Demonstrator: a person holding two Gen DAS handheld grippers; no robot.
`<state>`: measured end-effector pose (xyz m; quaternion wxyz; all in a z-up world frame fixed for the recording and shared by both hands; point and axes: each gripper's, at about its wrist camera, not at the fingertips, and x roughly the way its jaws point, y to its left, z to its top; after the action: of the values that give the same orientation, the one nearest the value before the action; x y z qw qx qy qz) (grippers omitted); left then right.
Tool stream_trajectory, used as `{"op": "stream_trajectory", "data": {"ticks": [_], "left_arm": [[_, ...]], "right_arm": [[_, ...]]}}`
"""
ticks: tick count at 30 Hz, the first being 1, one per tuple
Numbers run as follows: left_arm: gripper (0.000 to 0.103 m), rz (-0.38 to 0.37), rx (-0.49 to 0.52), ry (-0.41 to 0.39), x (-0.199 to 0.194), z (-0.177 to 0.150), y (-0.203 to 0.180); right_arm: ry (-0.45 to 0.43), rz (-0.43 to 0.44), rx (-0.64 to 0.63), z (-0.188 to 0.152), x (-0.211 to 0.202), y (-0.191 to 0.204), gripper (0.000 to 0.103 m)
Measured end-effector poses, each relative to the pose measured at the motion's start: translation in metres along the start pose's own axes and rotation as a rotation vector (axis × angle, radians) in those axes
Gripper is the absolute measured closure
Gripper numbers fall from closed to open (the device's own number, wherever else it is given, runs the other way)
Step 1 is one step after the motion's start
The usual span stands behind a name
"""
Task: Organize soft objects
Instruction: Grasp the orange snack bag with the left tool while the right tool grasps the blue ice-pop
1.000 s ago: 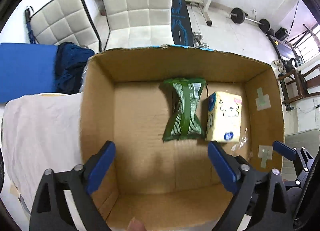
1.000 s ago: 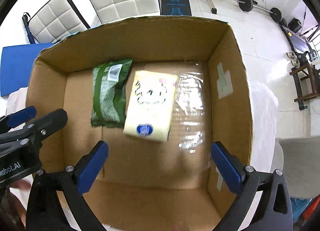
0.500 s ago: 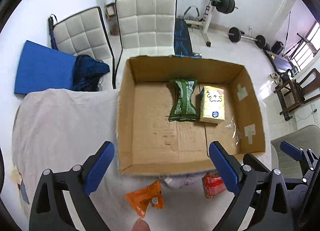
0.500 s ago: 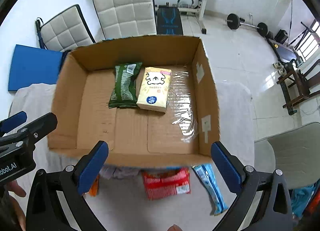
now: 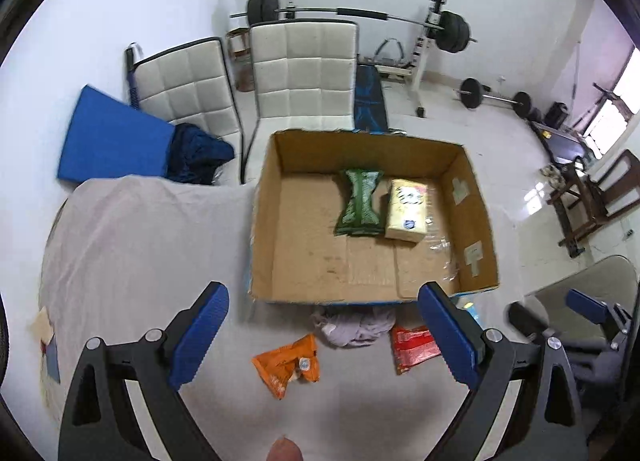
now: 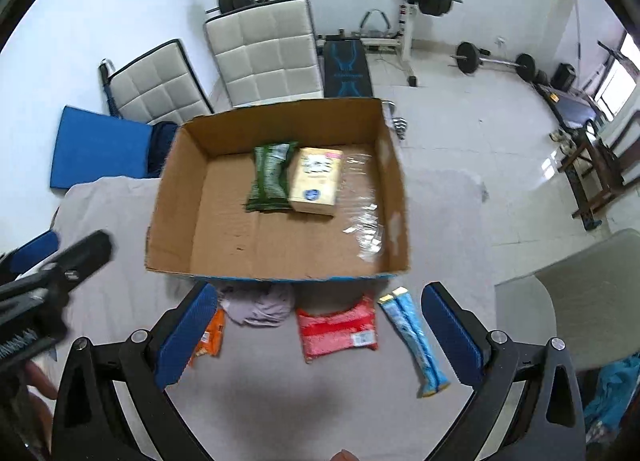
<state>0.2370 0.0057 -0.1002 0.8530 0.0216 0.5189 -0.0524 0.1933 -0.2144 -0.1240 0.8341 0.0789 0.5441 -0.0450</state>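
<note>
An open cardboard box (image 5: 276, 165) (image 6: 172, 197) stands on the cloth-covered table. Inside lie a green packet (image 5: 359, 203) (image 6: 270, 177) and a yellow tissue pack (image 5: 408, 209) (image 6: 316, 181). In front of the box lie an orange packet (image 5: 288, 365) (image 6: 210, 335), a crumpled grey cloth (image 5: 352, 325) (image 6: 258, 303), a red packet (image 5: 412, 347) (image 6: 336, 327) and a blue packet (image 6: 414, 337). My left gripper (image 5: 324, 337) is open and empty above the orange packet. My right gripper (image 6: 320, 335) is open and empty above the red packet.
The table wears a pale cloth (image 5: 140, 245). Two white padded chairs (image 5: 304, 73) and a blue mat (image 5: 112, 141) stand behind it. Gym weights (image 5: 448, 31) sit at the back. A grey chair (image 6: 580, 293) is at the right.
Both grippers have pulled back and up out of the box. The box now shows whole, and the loose items in front of it have come into view.
</note>
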Motion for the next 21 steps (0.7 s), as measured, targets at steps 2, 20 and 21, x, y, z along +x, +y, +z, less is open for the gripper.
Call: {"op": "stream_trajectory", "data": {"ticks": [2, 20, 21], "left_arm": [[0.006, 0.039, -0.004, 0.030, 0.014, -0.014, 0.000], [0.006, 0.139, -0.170, 0.419, 0.180, -0.106, 0.055], [0.006, 0.131, -0.184, 0.431, 0.185, -0.107, 0.058]], "right_arm": [[0.045, -0.030, 0.035, -0.007, 0.014, -0.024, 0.000], [0.454, -0.136, 0.148, -0.096, 0.213, -0.102, 0.049], [0.462, -0.137, 0.151, -0.098, 0.212, -0.101, 0.057]]}}
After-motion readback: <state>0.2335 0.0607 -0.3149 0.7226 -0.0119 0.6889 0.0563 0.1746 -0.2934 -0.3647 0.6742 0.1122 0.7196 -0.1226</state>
